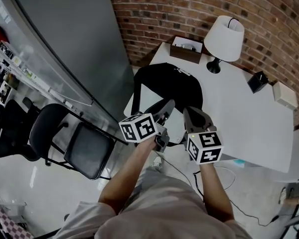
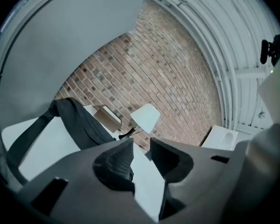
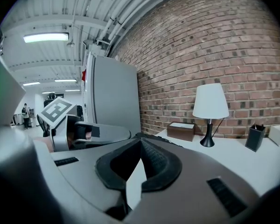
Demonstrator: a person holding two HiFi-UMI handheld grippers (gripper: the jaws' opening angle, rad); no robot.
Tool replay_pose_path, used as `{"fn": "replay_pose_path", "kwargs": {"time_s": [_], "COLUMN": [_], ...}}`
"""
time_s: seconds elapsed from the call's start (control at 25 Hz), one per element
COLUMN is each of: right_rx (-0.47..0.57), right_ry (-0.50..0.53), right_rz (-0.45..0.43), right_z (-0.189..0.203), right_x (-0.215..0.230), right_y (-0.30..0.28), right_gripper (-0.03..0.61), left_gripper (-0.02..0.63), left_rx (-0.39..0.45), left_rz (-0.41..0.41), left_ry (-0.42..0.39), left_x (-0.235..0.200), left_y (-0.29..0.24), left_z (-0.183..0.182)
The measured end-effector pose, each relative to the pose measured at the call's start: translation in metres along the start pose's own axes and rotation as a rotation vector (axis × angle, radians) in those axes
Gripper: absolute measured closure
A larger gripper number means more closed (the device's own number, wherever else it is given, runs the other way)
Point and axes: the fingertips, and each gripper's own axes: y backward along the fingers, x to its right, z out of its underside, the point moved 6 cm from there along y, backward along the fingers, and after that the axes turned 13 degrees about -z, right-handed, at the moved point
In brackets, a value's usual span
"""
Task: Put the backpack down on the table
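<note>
The black backpack (image 1: 167,83) lies on the left end of the white table (image 1: 239,113), its straps hanging over the near edge. In the left gripper view the backpack (image 2: 79,122) shows to the left, beyond the jaws. My left gripper (image 1: 167,106) hovers over the pack's near side; its jaws (image 2: 141,146) stand apart with nothing between them. My right gripper (image 1: 189,112) is just to its right, apart from the pack, and its fingertips (image 3: 140,141) meet with nothing in them.
A white lamp (image 1: 224,39), a brown box (image 1: 186,50), a black pen holder (image 1: 257,81) and a white box (image 1: 284,96) stand along the brick wall. A grey cabinet (image 1: 74,44) and a black folding chair (image 1: 87,146) are left of the table.
</note>
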Motion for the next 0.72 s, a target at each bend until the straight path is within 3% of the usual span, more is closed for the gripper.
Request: {"fn": "replay_pose_path", "kwargs": {"time_s": [0.08,0.32,0.6,0.72], "right_rx": [0.006,0.010,0.040,0.046], "right_ry": [0.006,0.012,0.015,0.018], "right_rz": [-0.002,-0.011,-0.031,-0.042], "right_z": [-0.001,-0.003,-0.006,-0.004], "right_x": [-0.002,-0.008,-0.015,-0.018], "right_y": [0.010,0.036,0.055,0.059], "right_gripper": [0.578,0.578,0.578,0.578], "left_gripper": [0.519,0.549,0.601,0.608], "left_rx": [0.014,0.016,0.016,0.018], "left_rz": [-0.002,-0.027,-0.086,-0.091], "left_ry": [-0.047,-0.176,-0.432,-0.483], "left_x": [0.013,0.049,0.080,0.086], "left_y": [0.006,0.022,0.037,0.041], "left_z": [0.003,0.016,0.026,0.030]}}
